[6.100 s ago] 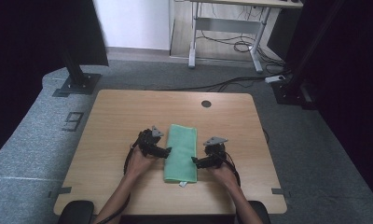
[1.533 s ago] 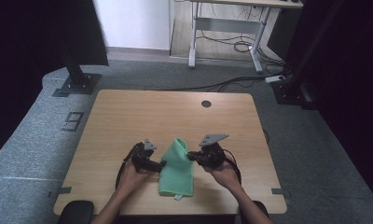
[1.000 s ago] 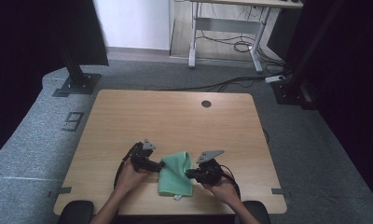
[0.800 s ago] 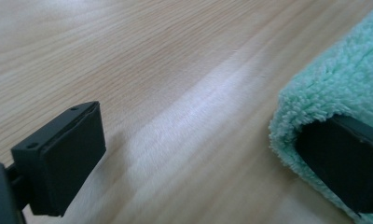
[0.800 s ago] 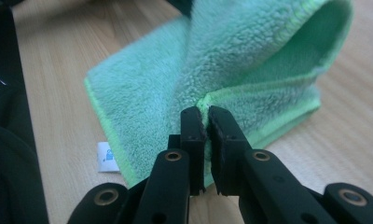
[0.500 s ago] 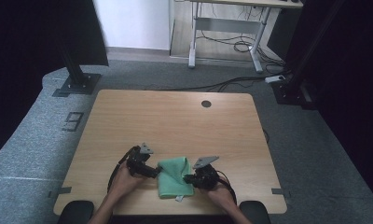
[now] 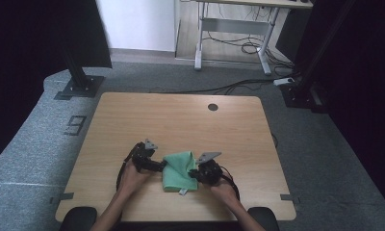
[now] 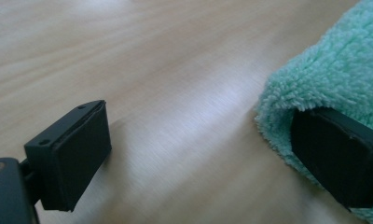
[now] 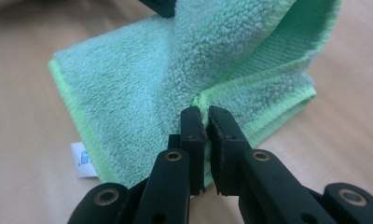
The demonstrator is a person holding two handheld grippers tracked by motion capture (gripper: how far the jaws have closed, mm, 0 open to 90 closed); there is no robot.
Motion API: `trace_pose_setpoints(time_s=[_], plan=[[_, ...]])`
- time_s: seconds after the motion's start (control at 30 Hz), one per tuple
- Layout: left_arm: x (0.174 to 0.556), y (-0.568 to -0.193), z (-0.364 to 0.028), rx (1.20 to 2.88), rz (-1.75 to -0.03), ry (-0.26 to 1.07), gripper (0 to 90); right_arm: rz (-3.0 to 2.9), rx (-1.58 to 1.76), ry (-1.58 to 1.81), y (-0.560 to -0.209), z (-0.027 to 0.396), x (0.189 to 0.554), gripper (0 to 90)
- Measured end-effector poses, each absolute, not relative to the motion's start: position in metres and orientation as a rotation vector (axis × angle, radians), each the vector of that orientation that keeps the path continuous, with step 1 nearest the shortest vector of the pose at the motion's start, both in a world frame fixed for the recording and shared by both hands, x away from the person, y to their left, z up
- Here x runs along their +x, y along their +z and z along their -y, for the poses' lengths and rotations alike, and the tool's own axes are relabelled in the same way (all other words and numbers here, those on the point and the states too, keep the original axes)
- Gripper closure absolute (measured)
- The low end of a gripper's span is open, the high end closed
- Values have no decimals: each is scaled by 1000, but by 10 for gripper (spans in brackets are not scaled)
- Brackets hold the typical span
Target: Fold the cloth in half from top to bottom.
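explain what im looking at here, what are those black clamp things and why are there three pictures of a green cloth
A person sits at a wooden table holding a hand-held gripper, a tool with two black jaws, in each hand. The high view looks down from above: the left gripper and the right gripper sit at either side of a green towel. The other two pictures come from small cameras riding on the grippers, looking along their jaws. In the right gripper view the jaws are pinched shut on a fold of the towel's edge, and a white label shows at one corner. In the left gripper view the jaws stand wide apart; one is at the towel's folded edge, with nothing clamped.
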State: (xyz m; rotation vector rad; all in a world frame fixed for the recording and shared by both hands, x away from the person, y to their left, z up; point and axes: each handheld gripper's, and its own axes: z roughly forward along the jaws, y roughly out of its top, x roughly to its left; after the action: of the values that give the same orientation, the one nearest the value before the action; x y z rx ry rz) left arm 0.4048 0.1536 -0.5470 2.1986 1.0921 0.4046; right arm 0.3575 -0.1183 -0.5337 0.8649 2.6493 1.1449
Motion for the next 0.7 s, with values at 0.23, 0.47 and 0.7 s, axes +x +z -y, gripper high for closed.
trace_pose_setpoints(time_s=[0.23,0.47,0.7], plan=[[407,-542,-160,2199,-1096,359,86,-2632,922,1167,-535,120,376,833],[399,-519,-164,2186,-1027,287,150,-2632,944,1207,-537,124,376,821],[407,-494,-149,2223,-934,266,266,-2635,967,1245,-540,127,378,812]])
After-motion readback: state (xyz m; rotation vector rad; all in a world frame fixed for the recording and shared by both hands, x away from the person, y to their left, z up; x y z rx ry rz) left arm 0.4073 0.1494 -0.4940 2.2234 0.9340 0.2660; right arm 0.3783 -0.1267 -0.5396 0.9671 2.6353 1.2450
